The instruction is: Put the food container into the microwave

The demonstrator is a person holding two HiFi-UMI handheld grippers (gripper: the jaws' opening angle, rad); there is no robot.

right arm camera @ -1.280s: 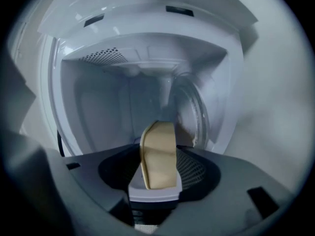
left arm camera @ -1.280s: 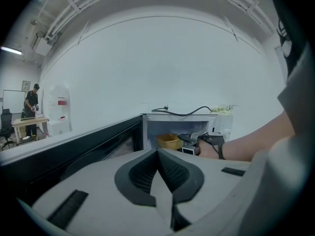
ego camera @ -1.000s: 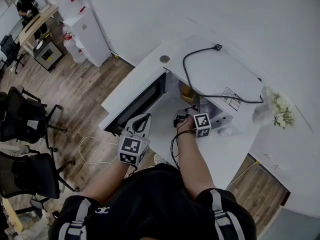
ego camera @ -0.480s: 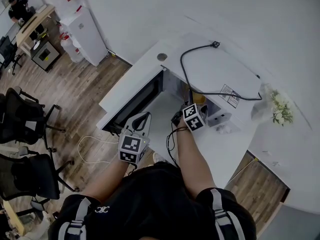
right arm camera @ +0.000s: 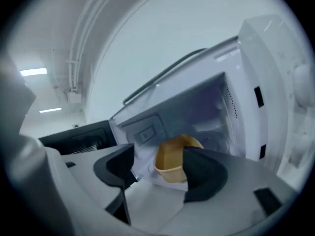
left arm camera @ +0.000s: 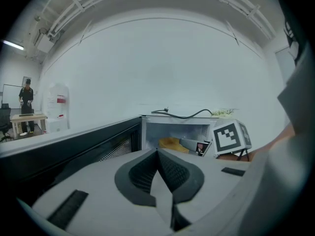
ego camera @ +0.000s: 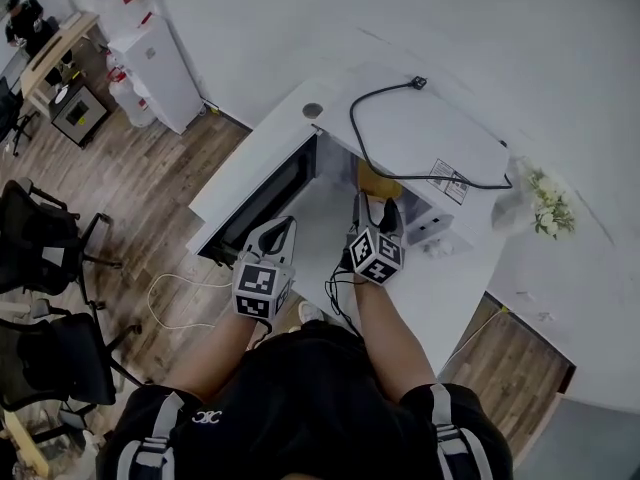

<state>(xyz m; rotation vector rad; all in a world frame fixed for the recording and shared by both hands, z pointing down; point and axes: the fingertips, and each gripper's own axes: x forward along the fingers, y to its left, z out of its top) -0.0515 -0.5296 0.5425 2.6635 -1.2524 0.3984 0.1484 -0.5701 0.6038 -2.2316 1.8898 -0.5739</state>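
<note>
A yellow food container (ego camera: 376, 179) sits inside the open white microwave (ego camera: 430, 148), near the front of the cavity. In the right gripper view the container (right arm camera: 172, 163) shows between the jaws, just inside the microwave (right arm camera: 266, 82). My right gripper (ego camera: 375, 206) is open and points into the cavity; whether its pads (right arm camera: 204, 173) touch the container is unclear. My left gripper (ego camera: 283, 226) is shut and empty, held by the swung-open door (ego camera: 262, 193). In the left gripper view, the left gripper (left arm camera: 158, 154) faces the container (left arm camera: 170, 143) and the microwave (left arm camera: 174, 124).
A black power cable (ego camera: 352, 128) lies looped on the microwave's top. White flowers (ego camera: 545, 208) stand to its right on the white table (ego camera: 460, 288). Office chairs (ego camera: 40, 238) and a white cabinet (ego camera: 155, 63) stand on the wooden floor at left.
My right gripper has turned and moved up towards the microwave opening, so its jaws now point at the container. The left gripper has hardly moved.
</note>
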